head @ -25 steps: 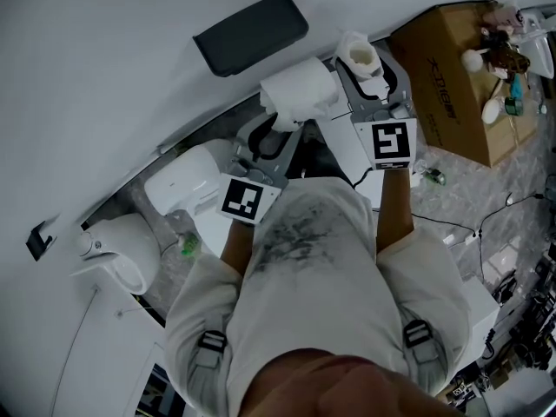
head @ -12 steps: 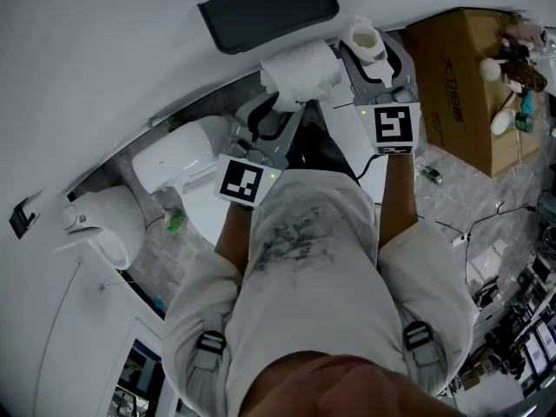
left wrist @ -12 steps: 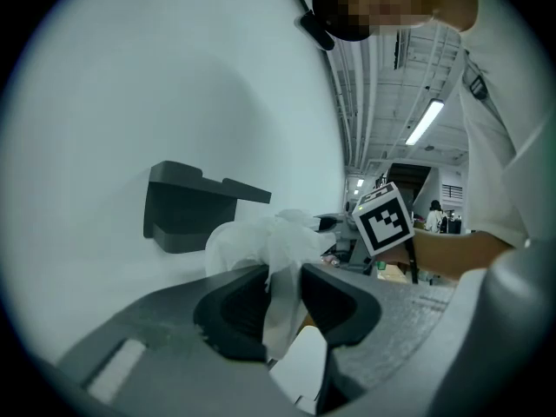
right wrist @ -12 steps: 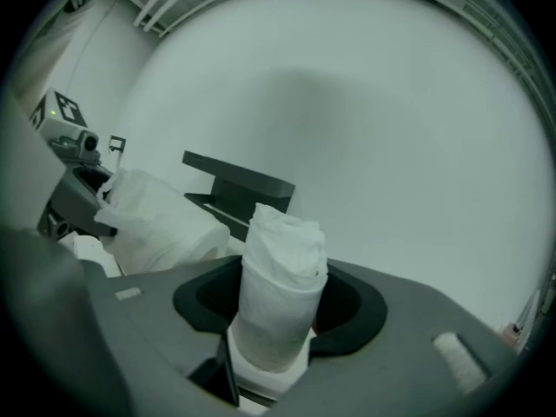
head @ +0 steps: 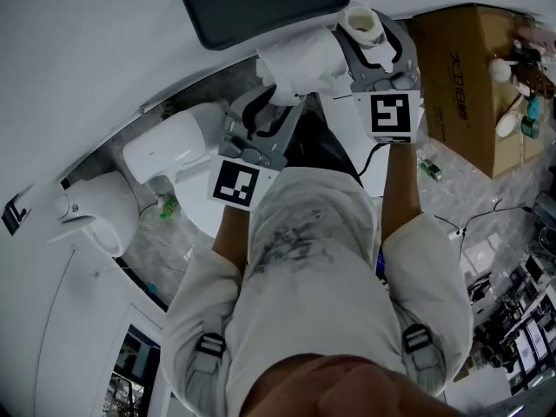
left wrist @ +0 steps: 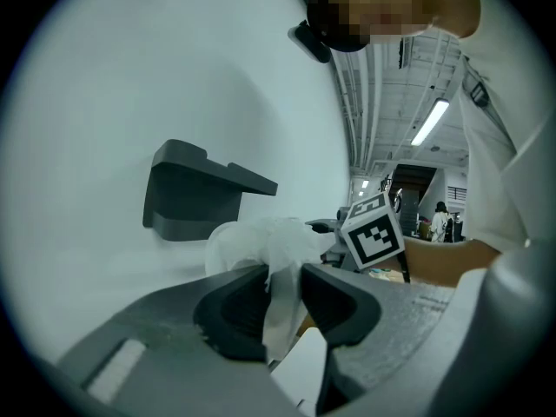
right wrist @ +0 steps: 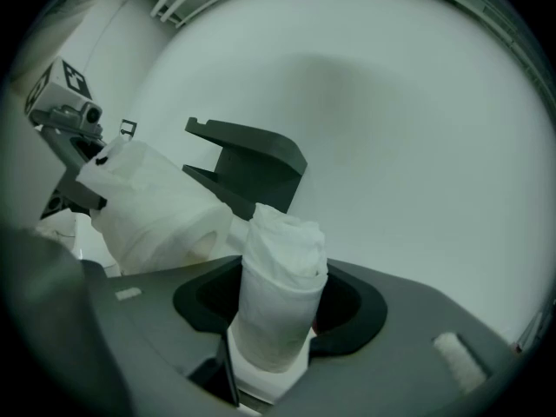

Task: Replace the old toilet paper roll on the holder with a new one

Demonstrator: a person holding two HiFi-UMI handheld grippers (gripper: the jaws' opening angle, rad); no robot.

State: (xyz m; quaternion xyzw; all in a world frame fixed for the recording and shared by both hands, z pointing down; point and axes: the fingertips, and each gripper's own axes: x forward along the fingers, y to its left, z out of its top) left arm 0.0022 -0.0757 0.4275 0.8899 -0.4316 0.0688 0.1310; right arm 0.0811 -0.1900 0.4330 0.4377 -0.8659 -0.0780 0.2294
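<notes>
Fingers of left gripper (left wrist: 282,295) pinch bulky white toilet paper roll (left wrist: 256,241); right gripper (right wrist: 276,315) fingers clamp thin near-spent white roll (right wrist: 282,241) upright.

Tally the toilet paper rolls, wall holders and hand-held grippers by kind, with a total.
Toilet paper rolls: 2, the large roll and the small roll
Holders: 1, the wall holder
Grippers: 2, the left hand-held gripper and the right hand-held gripper
Total: 5
</notes>
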